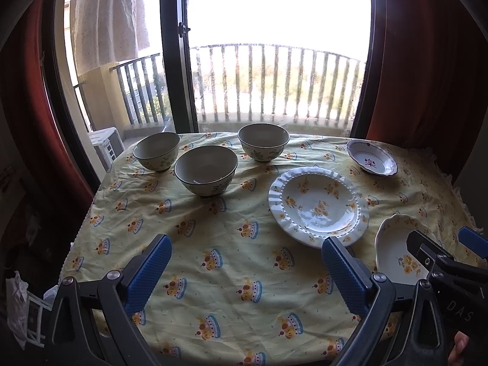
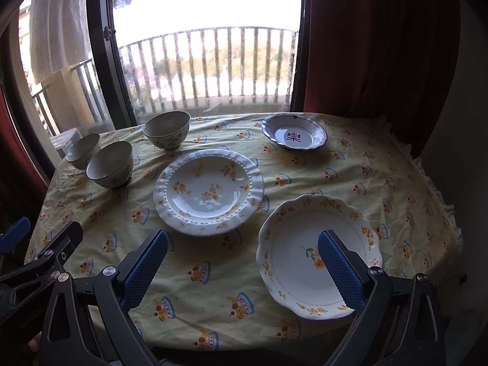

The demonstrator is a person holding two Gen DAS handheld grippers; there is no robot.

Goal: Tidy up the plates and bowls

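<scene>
Right wrist: spread right tool [image 2: 242, 270] hovers over scalloped plate's [image 2: 292, 274] left rim.

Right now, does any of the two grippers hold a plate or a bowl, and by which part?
Nothing is held. The left gripper and the right gripper are both open above the tablecloth.

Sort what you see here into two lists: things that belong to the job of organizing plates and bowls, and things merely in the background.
Belongs to the job:
three bowls
ruffled plate
scalloped plate
small purple-rimmed dish
left tongs, right tongs, both open

Background:
tablecloth
red curtain
balcony railing
hanging cloth
</scene>
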